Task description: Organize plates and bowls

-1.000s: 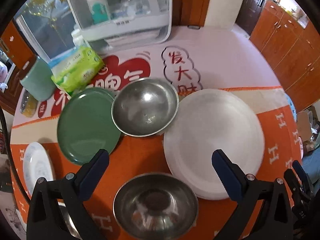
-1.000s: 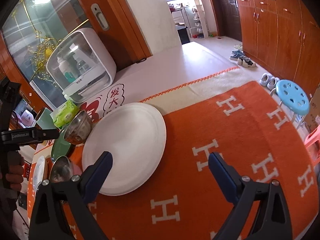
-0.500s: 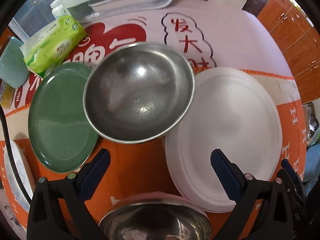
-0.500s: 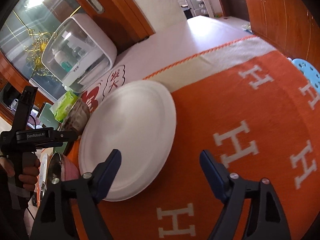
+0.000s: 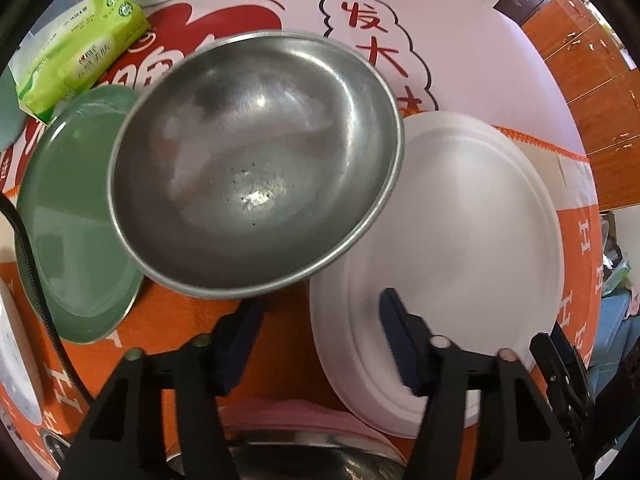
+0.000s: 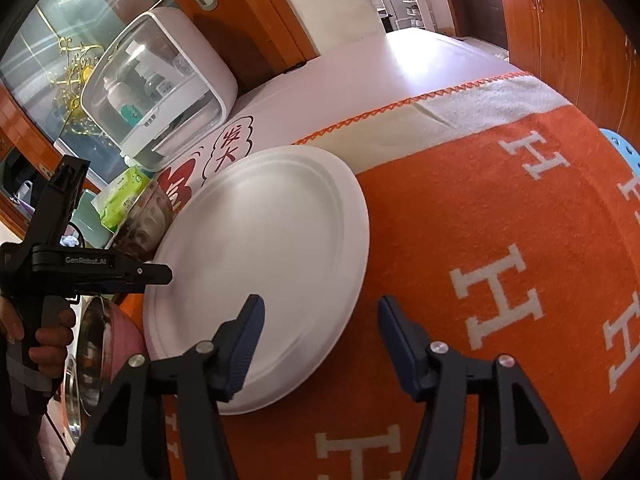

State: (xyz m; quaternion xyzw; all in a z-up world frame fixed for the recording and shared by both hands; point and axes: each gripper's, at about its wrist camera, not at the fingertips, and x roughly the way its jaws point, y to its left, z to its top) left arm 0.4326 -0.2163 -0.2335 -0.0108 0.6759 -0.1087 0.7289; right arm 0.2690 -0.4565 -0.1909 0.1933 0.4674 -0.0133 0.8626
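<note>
Both grippers' jaws closing astride the white plate [image 5: 460,216] rim, left gripper [image 5: 316,336], right gripper [image 6: 320,340]; contact unclear. Get pads seated before lifting.

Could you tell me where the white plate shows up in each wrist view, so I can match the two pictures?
Left wrist: white plate fills the right half, its near edge between the closing left gripper's jaws.
Right wrist: centre-left, left of the closing right gripper.
Shared landmark: the green tissue pack, upper left in both.
</note>
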